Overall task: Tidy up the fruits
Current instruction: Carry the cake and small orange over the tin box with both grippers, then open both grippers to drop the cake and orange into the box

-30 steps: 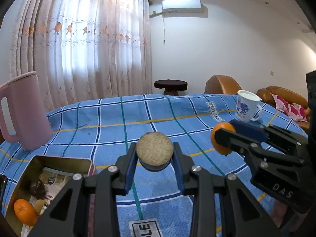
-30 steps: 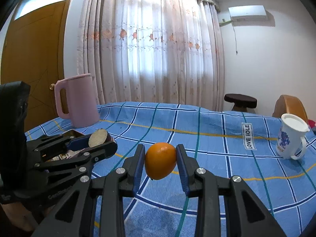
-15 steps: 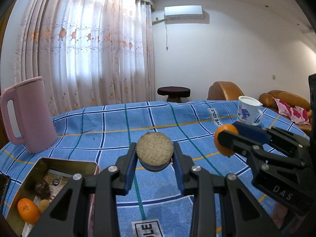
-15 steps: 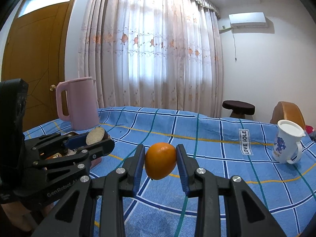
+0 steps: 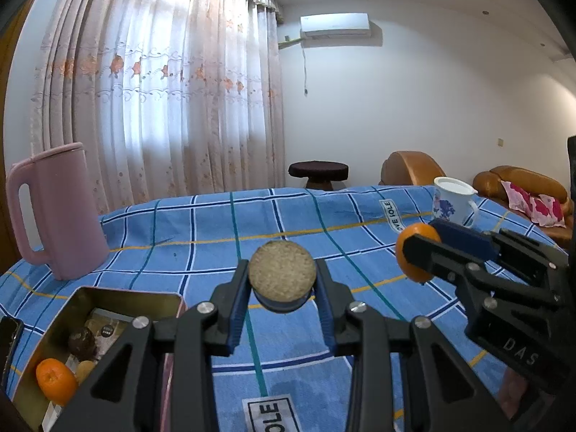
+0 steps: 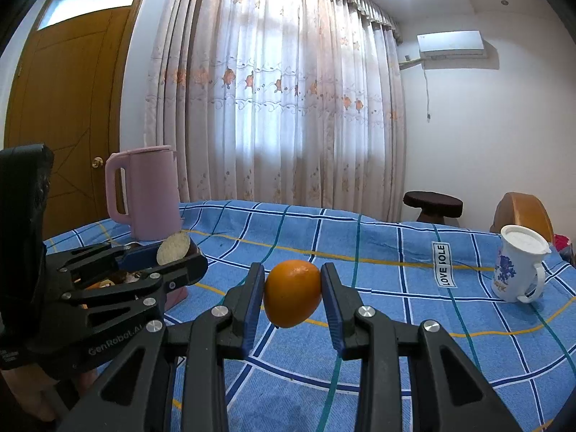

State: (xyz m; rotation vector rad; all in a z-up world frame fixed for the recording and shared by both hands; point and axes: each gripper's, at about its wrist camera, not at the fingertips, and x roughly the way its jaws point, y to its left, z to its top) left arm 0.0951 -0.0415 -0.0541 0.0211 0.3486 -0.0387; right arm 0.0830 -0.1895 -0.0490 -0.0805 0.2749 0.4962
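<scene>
On my left wrist view the left gripper (image 5: 282, 284) clamps a round brown fruit (image 5: 282, 275) above the tin box (image 5: 126, 297), and on my right view the right gripper (image 6: 292, 297) squeezes 1 orange (image 6: 292, 293) over the blue cloth (image 6: 396, 252).

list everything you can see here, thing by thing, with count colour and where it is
round disc: 1, tan, speckled, held above the table in the left tool
held orange: 1, orange, gripped in the right tool above the table
tin box: 1, gold inside, near left of the table
orange in the box: 1, orange, near corner of the box
dark round fruit: 1, brown, in the box
kettle: 1, pink, far left of the table
mug: 1, white with blue print, right side of the table
tablecloth: 1, blue check, covers the table
stool: 1, dark, beyond the table
left tool: 1, black, shut on the disc
right tool: 1, black, shut on the orange
</scene>
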